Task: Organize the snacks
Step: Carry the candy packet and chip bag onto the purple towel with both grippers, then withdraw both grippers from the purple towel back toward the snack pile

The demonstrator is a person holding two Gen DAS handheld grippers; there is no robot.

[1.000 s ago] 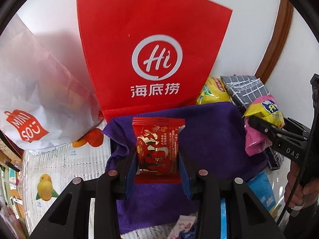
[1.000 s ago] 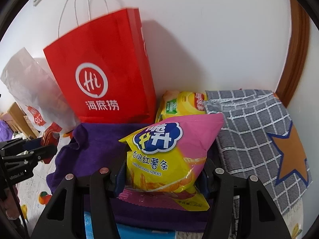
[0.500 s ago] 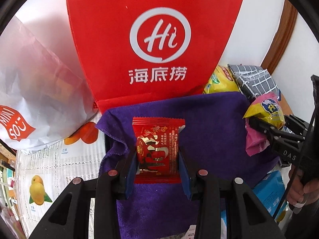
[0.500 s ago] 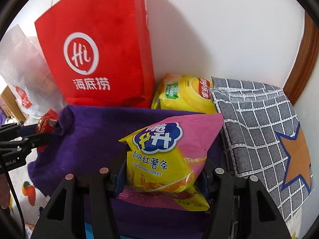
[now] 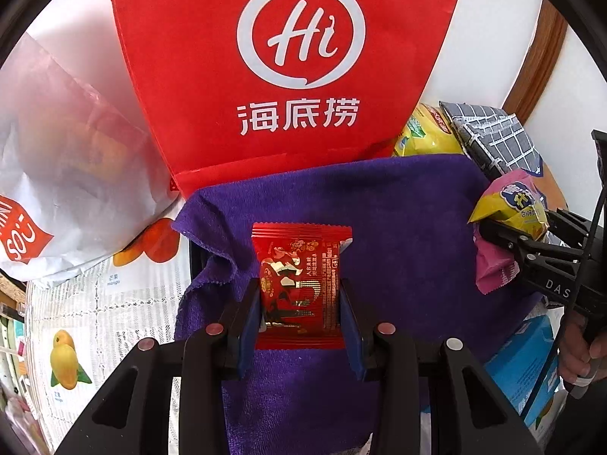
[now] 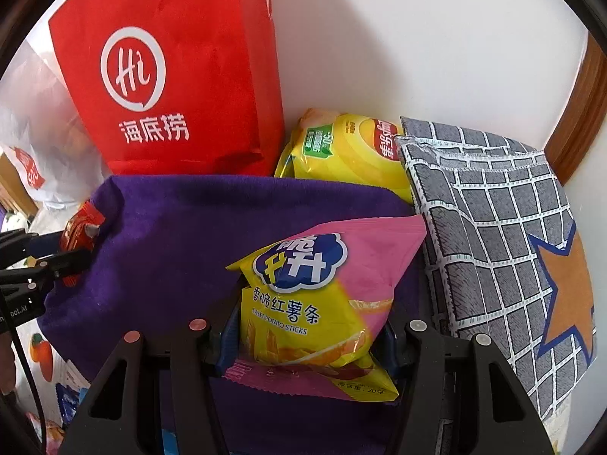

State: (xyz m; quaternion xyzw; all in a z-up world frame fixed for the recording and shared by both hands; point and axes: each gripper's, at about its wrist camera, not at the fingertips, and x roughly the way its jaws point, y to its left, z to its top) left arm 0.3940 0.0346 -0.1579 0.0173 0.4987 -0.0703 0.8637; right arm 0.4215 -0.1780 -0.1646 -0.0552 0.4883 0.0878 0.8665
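Observation:
My left gripper is shut on a small red snack packet and holds it upright over the left part of a purple cloth. My right gripper is shut on a pink and yellow bag of sweet potato sticks, held over the right part of the same cloth. The right gripper and its bag show at the right edge of the left wrist view. The left gripper with its red packet shows at the left edge of the right wrist view.
A tall red paper bag stands against the wall behind the cloth. A white plastic bag lies to its left. A yellow chips bag and a grey checked cushion are at the back right. A blue box lies near right.
Both grippers have moved forward toward the red bag and the wall, each still holding its snack. The bag and cloth now look larger and closer.

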